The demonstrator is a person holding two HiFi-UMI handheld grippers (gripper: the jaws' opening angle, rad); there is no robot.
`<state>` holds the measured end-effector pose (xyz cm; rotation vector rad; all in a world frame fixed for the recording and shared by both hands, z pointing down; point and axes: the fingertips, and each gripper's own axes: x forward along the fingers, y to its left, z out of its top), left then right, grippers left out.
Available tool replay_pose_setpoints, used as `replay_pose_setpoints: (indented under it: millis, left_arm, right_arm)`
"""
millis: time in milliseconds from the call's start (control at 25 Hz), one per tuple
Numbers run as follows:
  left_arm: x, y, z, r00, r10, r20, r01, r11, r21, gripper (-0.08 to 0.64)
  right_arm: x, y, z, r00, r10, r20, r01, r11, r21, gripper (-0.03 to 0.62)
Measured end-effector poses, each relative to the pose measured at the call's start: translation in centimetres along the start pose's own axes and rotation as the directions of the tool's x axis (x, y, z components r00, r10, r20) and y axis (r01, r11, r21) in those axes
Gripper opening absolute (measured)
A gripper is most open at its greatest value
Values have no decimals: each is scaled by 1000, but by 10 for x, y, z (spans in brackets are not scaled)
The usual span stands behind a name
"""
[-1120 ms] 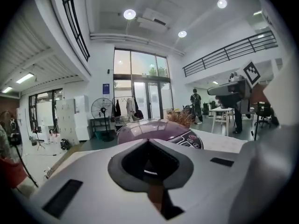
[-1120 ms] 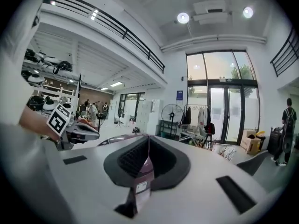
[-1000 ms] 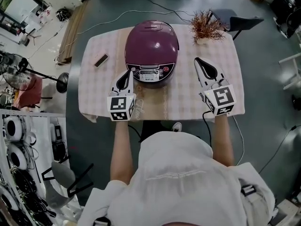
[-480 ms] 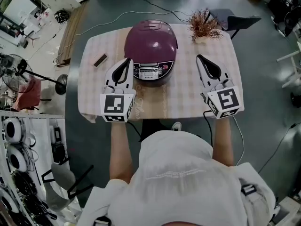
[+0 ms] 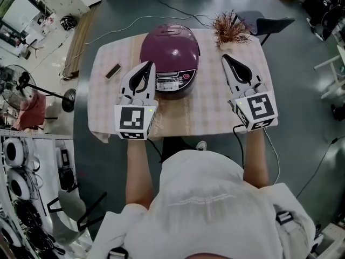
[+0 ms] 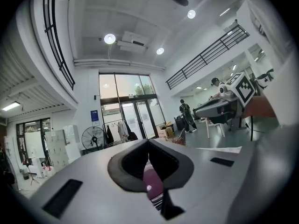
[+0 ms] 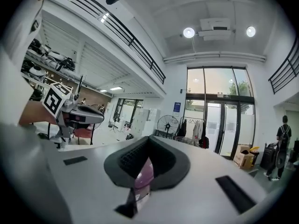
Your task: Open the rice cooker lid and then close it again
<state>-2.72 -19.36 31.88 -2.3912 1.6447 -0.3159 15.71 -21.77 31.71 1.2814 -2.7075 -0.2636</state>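
The purple rice cooker (image 5: 170, 50) stands on the checked table (image 5: 215, 107) with its lid down and its control panel (image 5: 173, 81) facing me. My left gripper (image 5: 149, 65) hovers level beside the cooker's left front, jaws shut and holding nothing. My right gripper (image 5: 226, 57) floats to the cooker's right, well apart from it, also shut and empty. In the left gripper view the closed jaws (image 6: 148, 141) leave a slit that shows a strip of the cooker (image 6: 152, 183). The right gripper view shows its shut jaws (image 7: 149, 139) with the cooker (image 7: 142, 178) behind them.
A dried reddish plant (image 5: 230, 30) sits at the table's far right corner. A small dark block (image 5: 112, 70) lies on the far left of the cloth. A cable (image 5: 135, 20) runs over the floor behind the table, and a fan stand (image 5: 67, 99) is off to the left.
Both grippers have risen off the table, the left one more. The left gripper has also shifted forward along the cooker's left side. Both stay shut.
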Motion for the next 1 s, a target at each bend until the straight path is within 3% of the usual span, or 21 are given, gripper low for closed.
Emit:
replay_pose_setpoints:
  millis: [1000]
  left_arm:
    - [10,-12,-21,997,-46,-62,46,999,-10,17]
  right_arm:
    - [-3,-6,-40,998,-10,-68,14,999,48,25]
